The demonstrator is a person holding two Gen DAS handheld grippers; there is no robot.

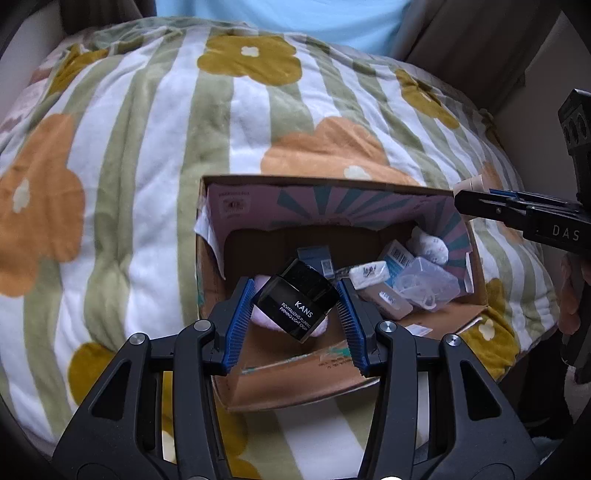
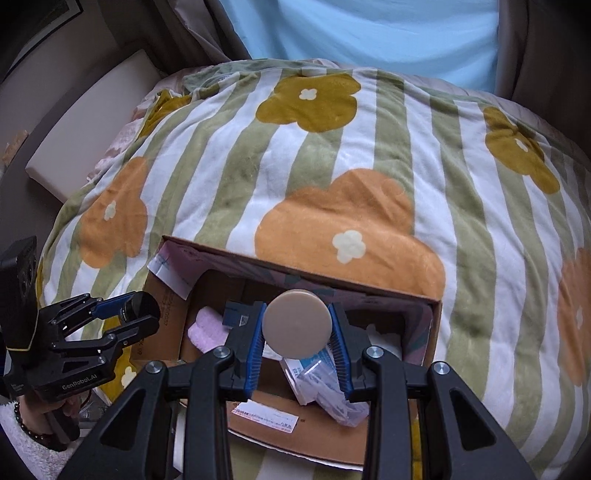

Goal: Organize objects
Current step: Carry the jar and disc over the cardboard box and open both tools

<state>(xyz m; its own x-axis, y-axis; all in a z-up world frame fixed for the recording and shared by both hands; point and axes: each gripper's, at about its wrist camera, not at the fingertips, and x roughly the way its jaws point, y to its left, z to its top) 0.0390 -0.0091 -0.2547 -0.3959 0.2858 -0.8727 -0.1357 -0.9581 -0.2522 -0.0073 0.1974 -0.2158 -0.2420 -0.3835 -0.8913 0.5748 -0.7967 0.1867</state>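
A: Left gripper [image 1: 295, 302] — fingers closed part-way, both blue pads [image 1: 239, 325] pressed on a black jar [image 1: 299, 301]. White label reads "KANS". Jar sits tilted between the pads, held above the near end of the cardboard box [image 1: 221, 206].

B: Confirmed from the right wrist view: left gripper [image 2: 142, 314] at the far left, the dark jar [image 2: 142, 308] at its tips, just outside the box's [image 2: 258, 258] left wall.

A: Right gripper [image 2: 297, 325] — also part-way closed, clamped on a beige round lid or jar [image 2: 297, 324]. Flat circular face turned to the camera, so I cannot tell which it is. It hangs over the box interior.

B: In the left view the right gripper [image 1: 460, 195] enters from the right, over the box's far right corner; the beige item [image 1: 469, 184] shows at its tip.

A: Box contents, left view: pink fluffy item [image 1: 266, 325] beneath the jar, dark blue carton [image 1: 316, 258], white packet [image 1: 369, 275], clear plastic case [image 1: 424, 284], white patterned pouch [image 1: 430, 245] in the far right corner.

B: Box rests on a striped blanket [image 1: 147, 147] — green and white bands, orange and mustard flowers. Light blue fabric [image 2: 369, 33] beyond it.
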